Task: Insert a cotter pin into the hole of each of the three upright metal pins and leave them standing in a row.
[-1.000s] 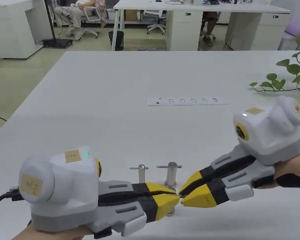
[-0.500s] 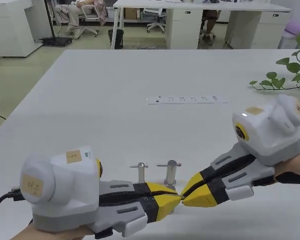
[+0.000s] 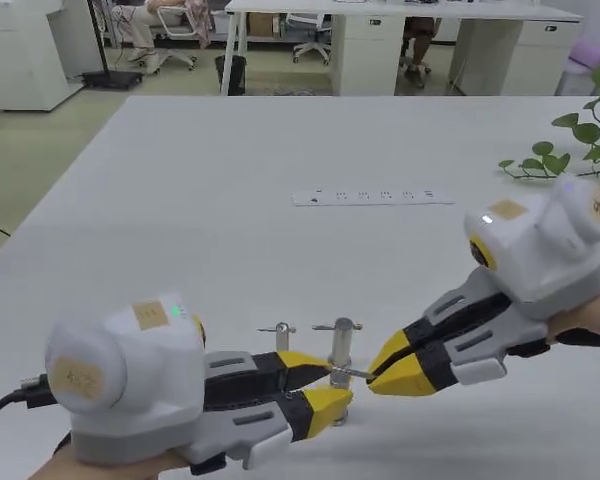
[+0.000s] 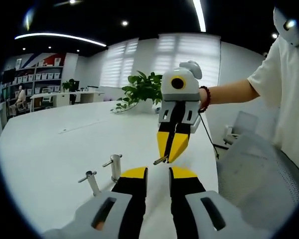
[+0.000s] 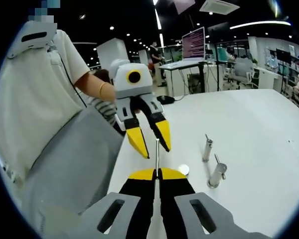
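Right gripper (image 5: 158, 171) pinches a thin cotter pin (image 5: 157, 154).

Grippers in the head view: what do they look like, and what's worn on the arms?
Both the left gripper and right gripper have rounded white housings with tan stickers, grey-and-black bodies and yellow-tipped claws. A black cable trails from the left one, which shows a green light. The person wears a white short sleeve and a dark beaded bracelet.
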